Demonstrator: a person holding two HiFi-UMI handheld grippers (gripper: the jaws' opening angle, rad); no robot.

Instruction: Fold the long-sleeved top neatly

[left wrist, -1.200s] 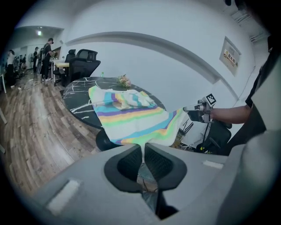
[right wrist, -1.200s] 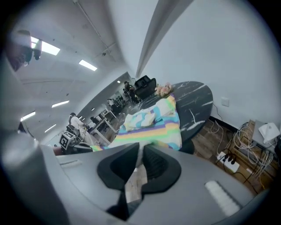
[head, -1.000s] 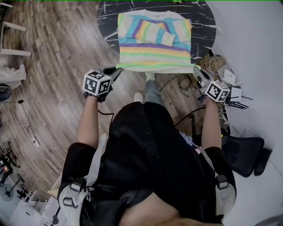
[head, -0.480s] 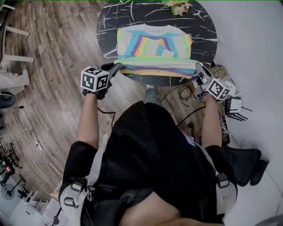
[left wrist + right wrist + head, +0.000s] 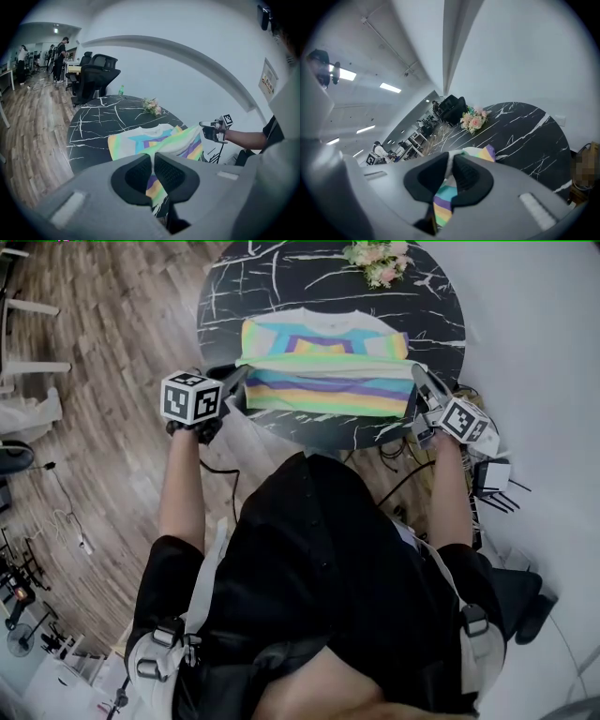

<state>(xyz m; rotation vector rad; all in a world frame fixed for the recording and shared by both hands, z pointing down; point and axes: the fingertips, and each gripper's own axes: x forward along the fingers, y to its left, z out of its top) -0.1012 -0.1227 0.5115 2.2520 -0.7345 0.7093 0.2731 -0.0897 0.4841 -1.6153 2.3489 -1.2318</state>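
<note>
top (image 5: 323, 371) lies on the table (image 5: 281, 277), flowers (image 5: 380, 261) behind it.

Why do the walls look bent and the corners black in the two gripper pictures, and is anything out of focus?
Left gripper view: a wide lens bows the wall ledge into an arc and blackens the corners; the left gripper up close is soft, the pastel striped top sharp. Right gripper view: same black ring, ceiling lights glare. Head view: dim, colours muted.
</note>
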